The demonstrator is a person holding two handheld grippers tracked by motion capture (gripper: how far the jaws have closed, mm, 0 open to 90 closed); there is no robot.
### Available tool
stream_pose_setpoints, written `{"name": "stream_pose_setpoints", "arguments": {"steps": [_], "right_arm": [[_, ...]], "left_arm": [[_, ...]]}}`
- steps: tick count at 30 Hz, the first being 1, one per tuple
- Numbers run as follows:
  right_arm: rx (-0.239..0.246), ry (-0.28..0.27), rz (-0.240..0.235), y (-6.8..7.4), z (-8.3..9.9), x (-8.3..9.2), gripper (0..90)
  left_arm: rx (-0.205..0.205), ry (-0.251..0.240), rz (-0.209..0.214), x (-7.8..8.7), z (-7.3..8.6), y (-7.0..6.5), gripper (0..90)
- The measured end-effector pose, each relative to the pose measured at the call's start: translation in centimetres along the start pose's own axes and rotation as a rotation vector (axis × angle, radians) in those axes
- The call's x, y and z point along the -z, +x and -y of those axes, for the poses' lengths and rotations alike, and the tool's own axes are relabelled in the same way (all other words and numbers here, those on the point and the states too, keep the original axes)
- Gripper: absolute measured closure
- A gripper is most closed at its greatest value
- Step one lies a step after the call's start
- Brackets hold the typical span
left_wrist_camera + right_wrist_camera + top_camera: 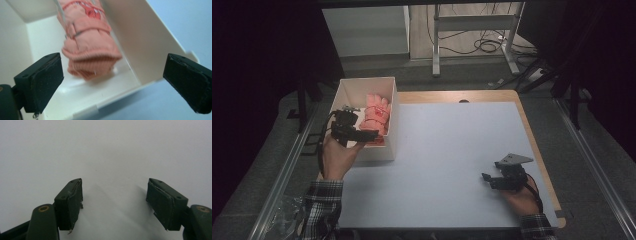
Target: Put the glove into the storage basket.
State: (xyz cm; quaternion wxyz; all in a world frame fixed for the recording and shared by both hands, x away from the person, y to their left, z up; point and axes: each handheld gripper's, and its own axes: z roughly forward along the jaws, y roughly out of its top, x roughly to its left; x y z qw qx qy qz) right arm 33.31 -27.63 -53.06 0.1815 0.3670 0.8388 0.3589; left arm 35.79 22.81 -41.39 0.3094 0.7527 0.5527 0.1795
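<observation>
Two grippers were at work over the bench, and nearest the person, at about four o'clock on the pale blue mat, the right gripper rested low with its fingers spread apart and nothing between them, just the bare mat ahead in its own view. At about nine o'clock the left gripper hovered at the near end of the white box, its fingers released wide and grasping nothing; the near wall of the box ran between them in the left gripper view. Farther in, toward ten o'clock, the pink folded garment lay inside the box against its right-hand wall, its rolled ribbed edge facing the gripper and apart from both pads. The step in hand looked like letting go of the garment in the box and backing out. To do that well, the left hand should lift clear of the near wall before swinging toward the mat, keeping the fingers wide so no pad snags the cloth or tips the light box. The trailing cable should stay outside the rim. Beyond the bench, at twelve o'clock, stood a metal table frame with loose cables on the floor.
</observation>
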Motion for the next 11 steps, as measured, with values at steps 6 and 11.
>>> {"name": "stream_pose_setpoints", "arguments": {"steps": [6,11], "right_arm": [[0.000,0.002,0.001,0.0,0.0,0.0,29.6],[-0.006,0.002,0.000,0.1,0.0,0.0,29.6]], "left_arm": [[-0.002,-0.006,0.006,0.1,2.7,-0.6,1.9],[0.002,-0.005,0.013,0.0,3.9,-0.7,1.8]]}}
